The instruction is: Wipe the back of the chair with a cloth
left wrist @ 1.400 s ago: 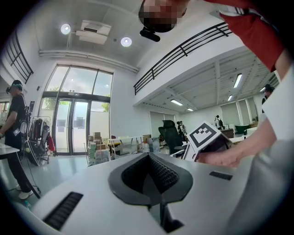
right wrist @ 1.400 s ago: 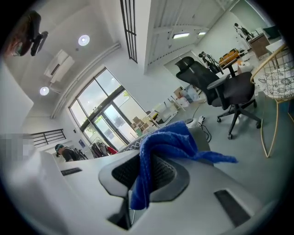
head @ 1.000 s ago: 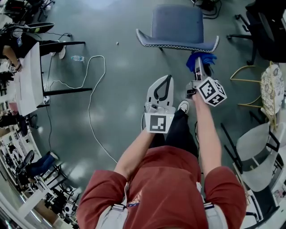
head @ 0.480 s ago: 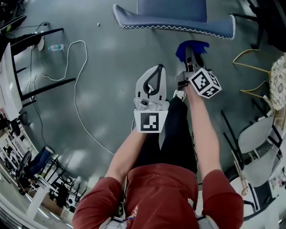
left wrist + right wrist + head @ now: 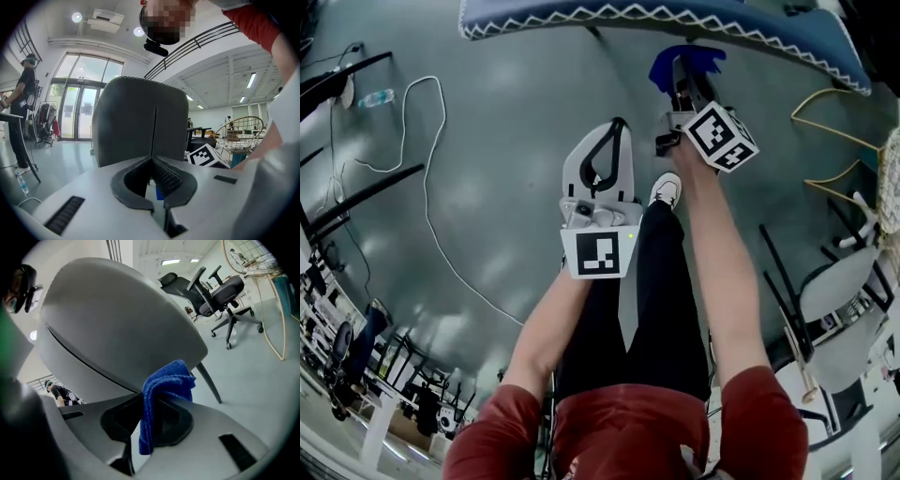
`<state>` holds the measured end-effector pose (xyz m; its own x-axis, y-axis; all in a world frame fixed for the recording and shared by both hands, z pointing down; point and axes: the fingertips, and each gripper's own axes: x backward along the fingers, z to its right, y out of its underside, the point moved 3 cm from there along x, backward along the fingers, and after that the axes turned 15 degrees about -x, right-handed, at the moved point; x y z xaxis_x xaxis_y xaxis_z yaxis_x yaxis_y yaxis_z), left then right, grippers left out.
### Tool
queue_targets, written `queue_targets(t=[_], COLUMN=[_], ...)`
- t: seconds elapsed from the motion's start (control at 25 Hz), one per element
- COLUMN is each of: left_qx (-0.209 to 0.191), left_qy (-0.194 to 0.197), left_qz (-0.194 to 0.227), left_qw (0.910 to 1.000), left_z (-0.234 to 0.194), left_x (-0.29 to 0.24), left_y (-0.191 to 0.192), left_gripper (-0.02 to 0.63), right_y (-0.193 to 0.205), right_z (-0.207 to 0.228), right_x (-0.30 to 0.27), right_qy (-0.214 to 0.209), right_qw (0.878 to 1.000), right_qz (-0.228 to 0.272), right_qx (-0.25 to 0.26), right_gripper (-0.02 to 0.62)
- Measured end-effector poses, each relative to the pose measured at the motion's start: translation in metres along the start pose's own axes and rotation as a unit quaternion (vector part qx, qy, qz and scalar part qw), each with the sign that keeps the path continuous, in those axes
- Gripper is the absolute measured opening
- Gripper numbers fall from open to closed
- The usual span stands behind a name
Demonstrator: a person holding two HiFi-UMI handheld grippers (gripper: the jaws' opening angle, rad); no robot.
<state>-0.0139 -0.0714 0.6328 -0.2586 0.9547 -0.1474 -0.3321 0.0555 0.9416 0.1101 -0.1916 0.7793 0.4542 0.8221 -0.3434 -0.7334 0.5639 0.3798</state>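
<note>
The chair point(image 5: 675, 17) fills the top edge of the head view, its blue-grey shell trimmed with white stitching. In the left gripper view its back point(image 5: 136, 122) stands upright straight ahead; in the right gripper view the shell point(image 5: 112, 324) looms close above the jaws. My right gripper point(image 5: 679, 73) is shut on a blue cloth point(image 5: 684, 58), just short of the chair's edge. The cloth point(image 5: 164, 385) hangs folded out of the right gripper point(image 5: 154, 399). My left gripper point(image 5: 617, 127) is shut with nothing in it, lower and to the left. The left gripper point(image 5: 152, 161) points at the chair back.
A white cable point(image 5: 431, 187) loops across the grey floor at the left, near a water bottle point(image 5: 370, 97) and black table legs point(image 5: 361, 187). White chairs point(image 5: 834, 291) and a yellow wire frame point(image 5: 834, 141) stand at the right. A person point(image 5: 23, 117) stands far left.
The chair has grown larger and slid toward the top of the head view. Both grippers have come closer to it, the right one still carrying the cloth.
</note>
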Motion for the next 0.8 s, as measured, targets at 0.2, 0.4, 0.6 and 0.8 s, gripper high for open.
queue_targets(t=[0.2,0.4,0.6,0.8], left_qx=[0.019,0.007,0.013,0.015], left_qy=[0.003,0.01,-0.002,-0.005], left_qz=[-0.004,-0.014,-0.009,-0.02], left_qw=[0.9998,0.9998,0.9999,0.9997], left_z=[0.0,-0.009,-0.01,-0.01], left_x=[-0.001,0.002,-0.001,-0.004], left_y=[0.015,0.021,0.017,0.016], left_gripper=[0.013,0.014,0.014,0.013], right_y=[-0.001,0.001,-0.003,-0.006], right_z=[0.017,0.009,0.012,-0.003], right_x=[-0.029,-0.045,-0.043,-0.043], right_qy=[0.01,0.002,0.003,-0.008], right_qw=[1.0,0.999,0.998,0.999], right_qz=[0.001,0.007,0.008,-0.01], right_qx=[-0.014,-0.044,-0.056,-0.031], right_gripper=[0.06,0.06,0.06,0.06])
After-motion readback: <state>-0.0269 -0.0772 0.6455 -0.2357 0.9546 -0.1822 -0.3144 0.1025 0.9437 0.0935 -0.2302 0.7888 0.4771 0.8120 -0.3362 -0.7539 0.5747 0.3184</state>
